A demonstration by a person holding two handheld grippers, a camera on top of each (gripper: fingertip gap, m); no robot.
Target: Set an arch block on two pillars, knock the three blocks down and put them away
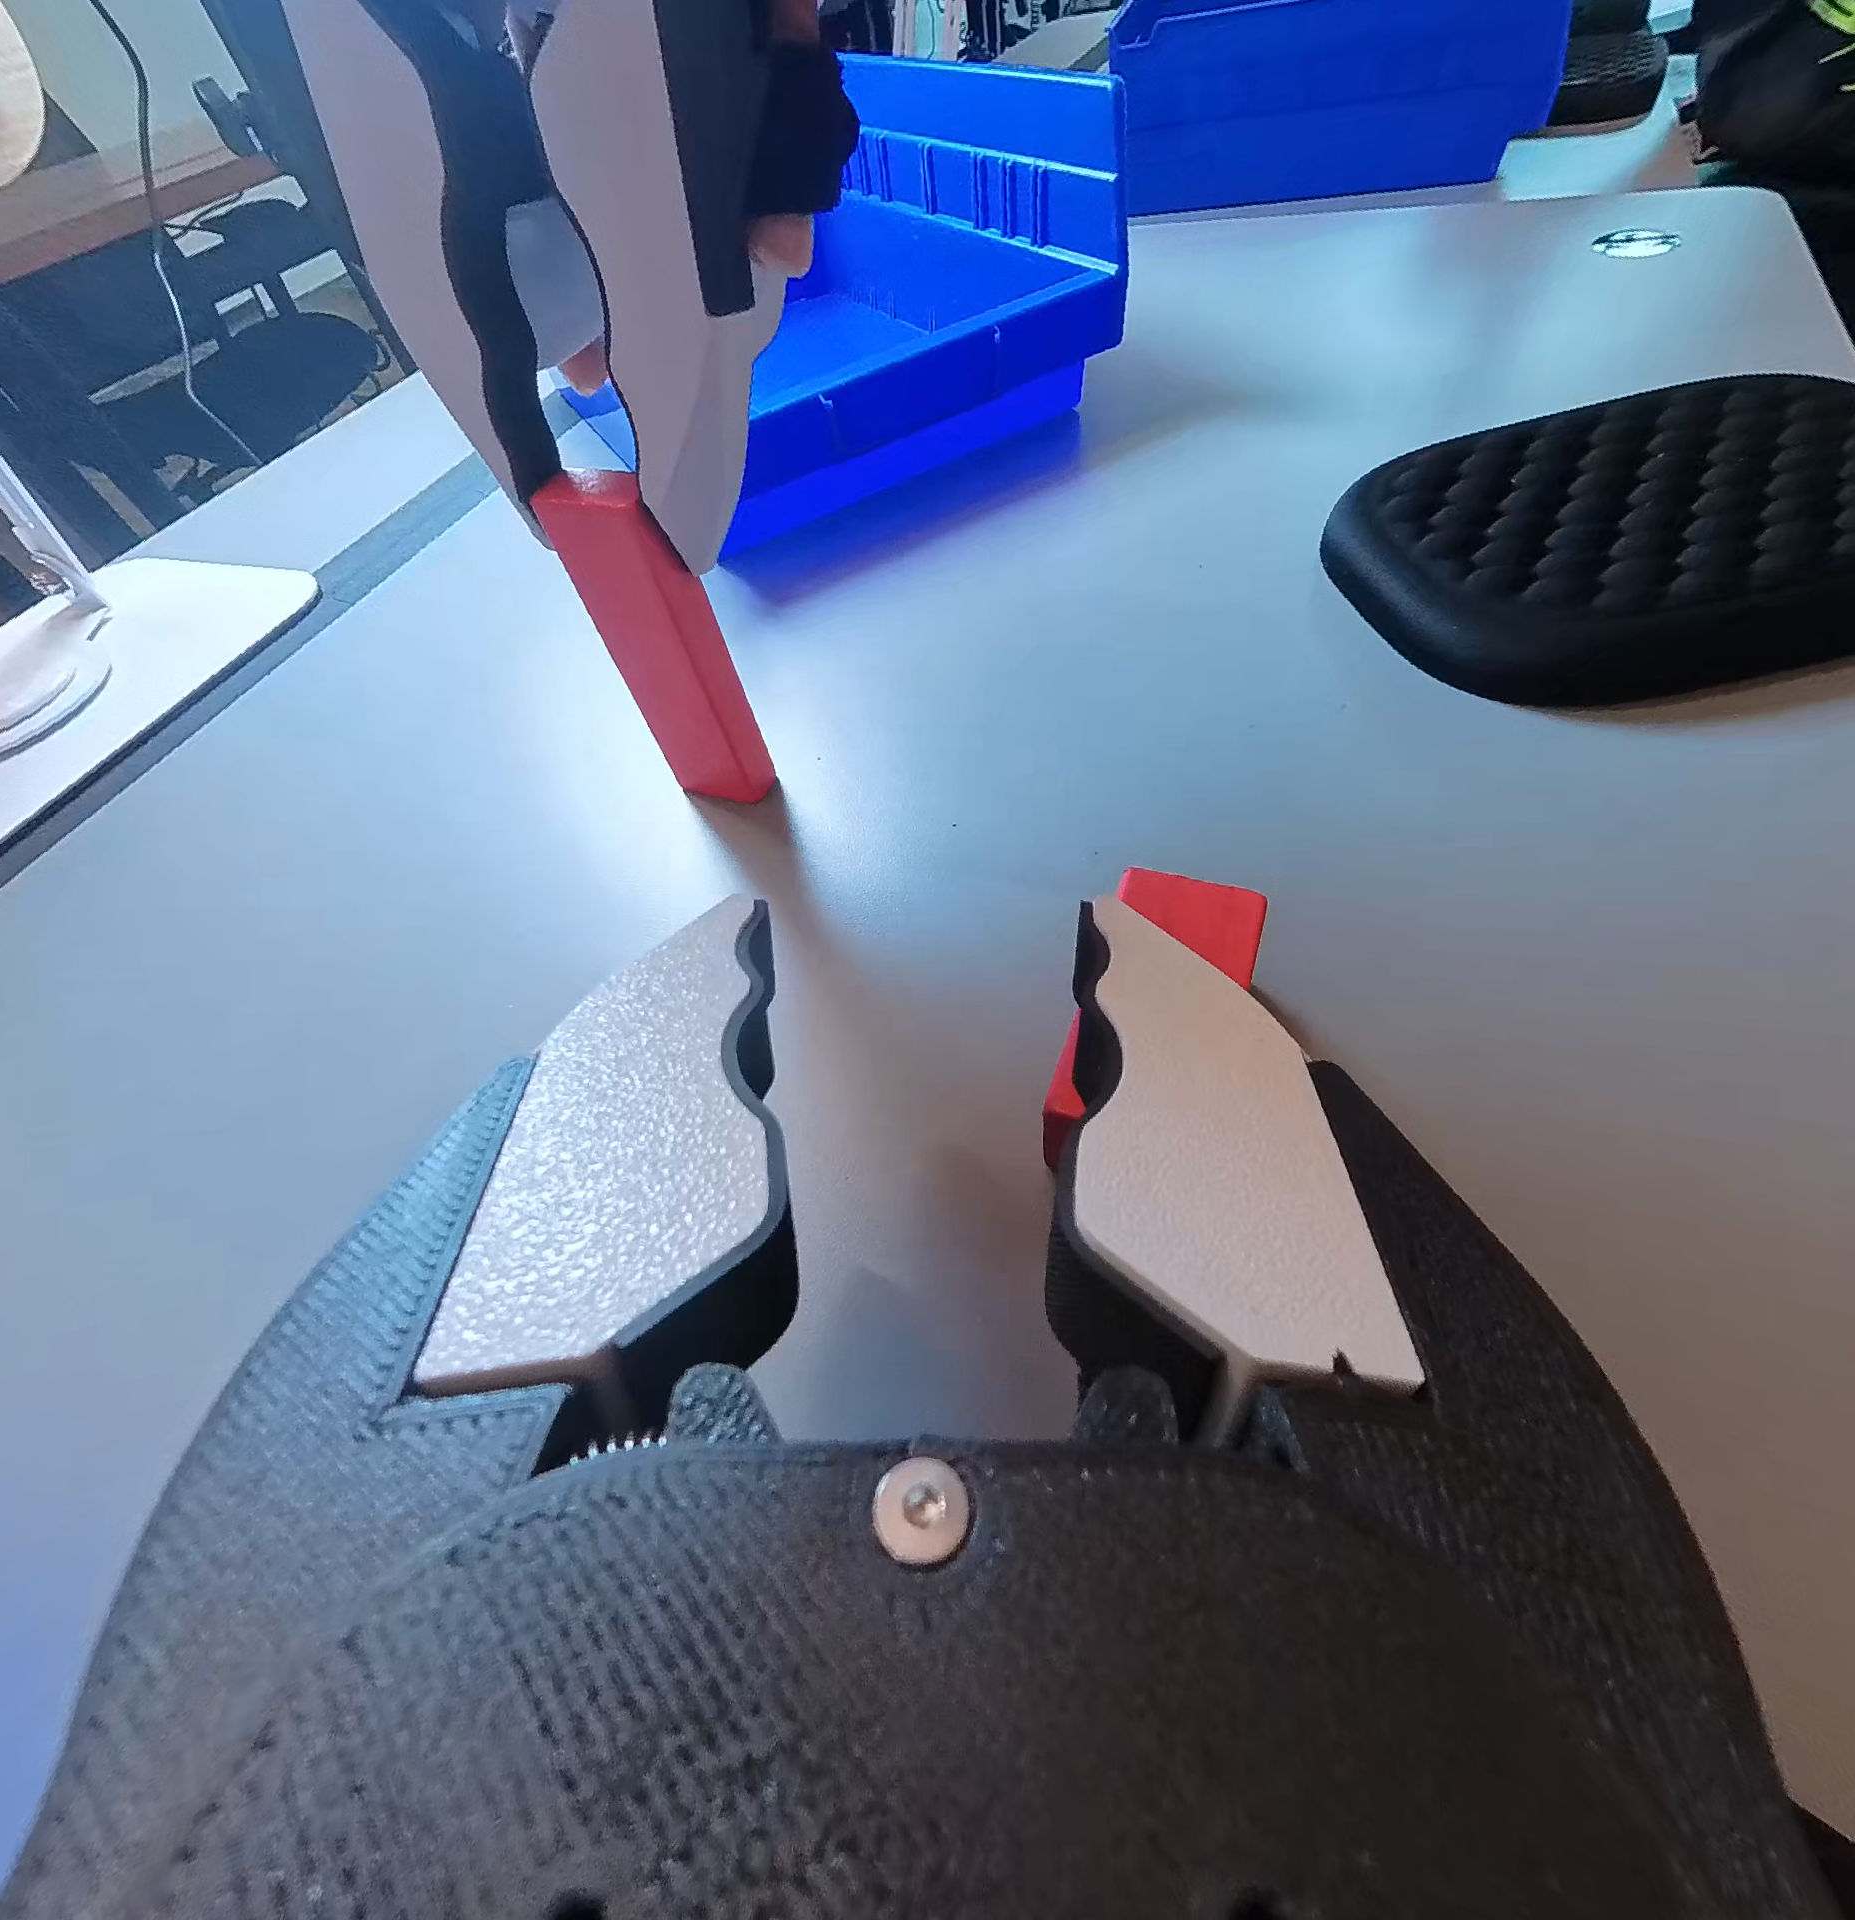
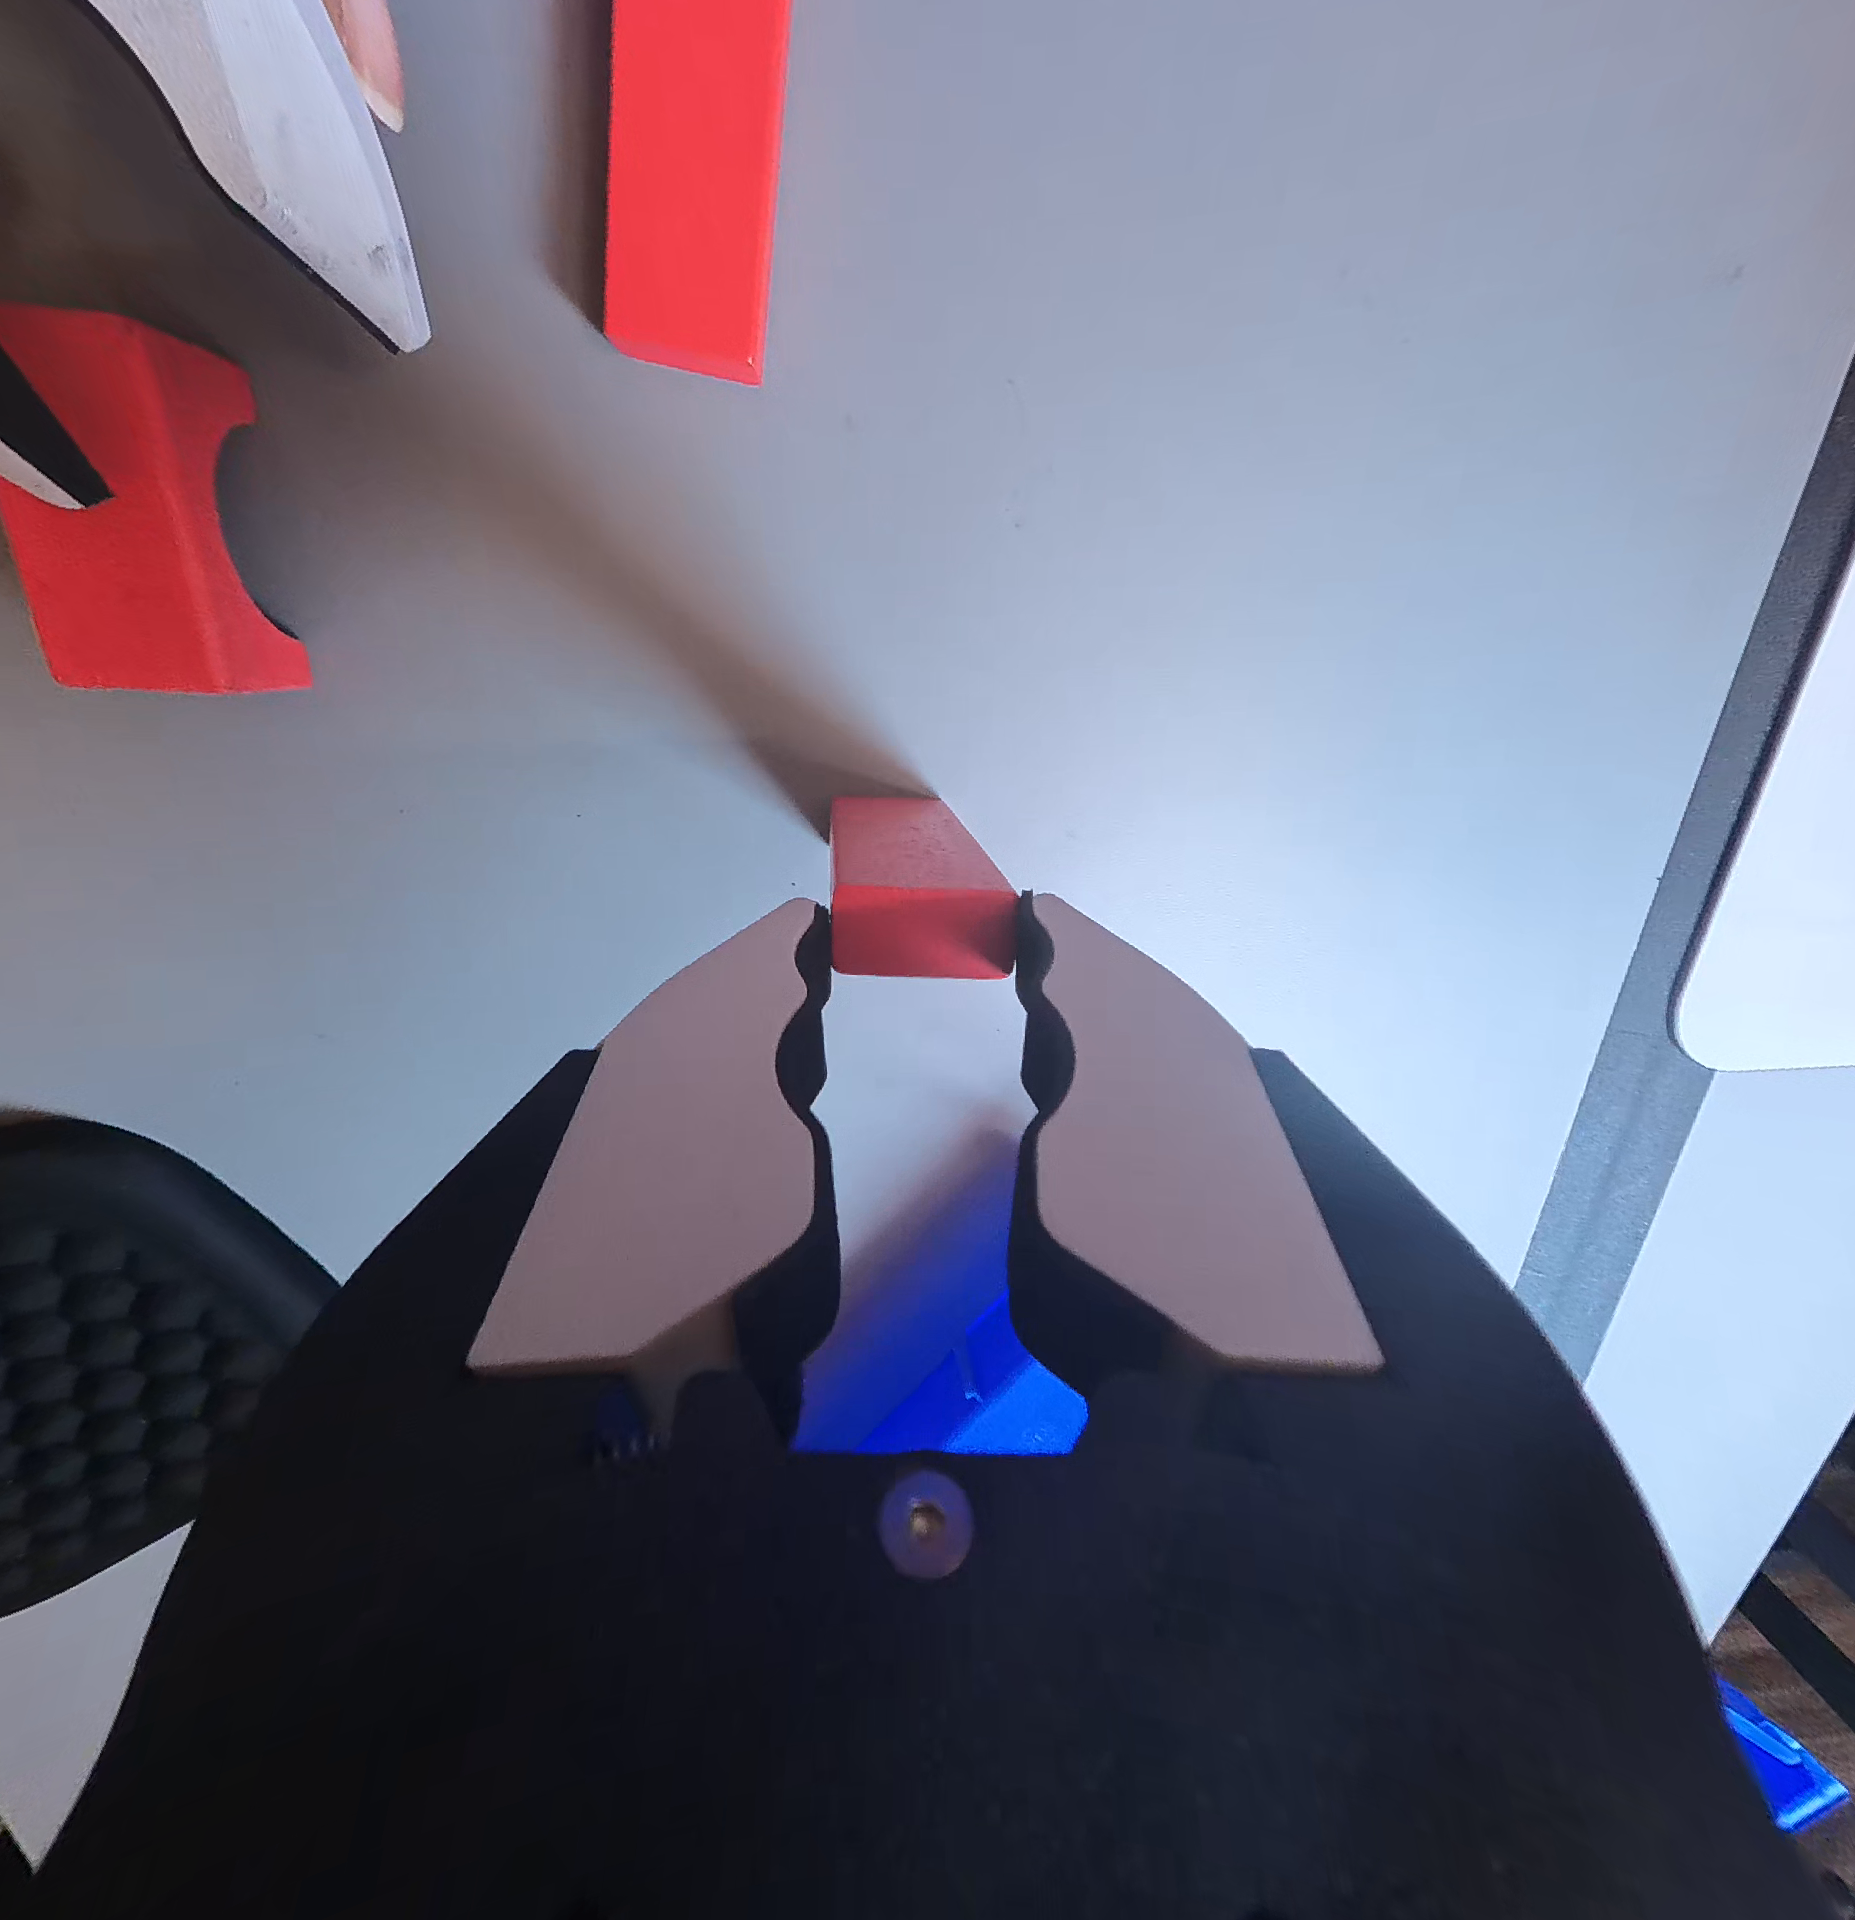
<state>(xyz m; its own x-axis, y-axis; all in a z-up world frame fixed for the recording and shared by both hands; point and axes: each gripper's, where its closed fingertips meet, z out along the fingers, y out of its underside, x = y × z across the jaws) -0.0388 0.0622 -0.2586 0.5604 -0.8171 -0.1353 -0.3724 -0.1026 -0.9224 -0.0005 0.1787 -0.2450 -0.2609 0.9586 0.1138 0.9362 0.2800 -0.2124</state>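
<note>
Arch block (image 2: 144,509) visible from right wrist only; right gripper (image 2: 921,914) clamping pillar (image 2: 918,914); left gripper (image 1: 923,925) spread.

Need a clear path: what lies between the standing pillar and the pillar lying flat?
Nothing: the right wrist view shows only bare table and shadow between the standing pillar and the flat pillar.

Three blocks are showing plain red: the pillar (image 1: 684,644), the second pillar (image 2: 694,177) and the arch block (image 2: 133,509). The bin (image 1: 933,312) is appearing solid blue. The mat (image 1: 1629,540) is displaying a black honeycomb pattern against the pale grey tabletop (image 1: 1006,727).
</note>
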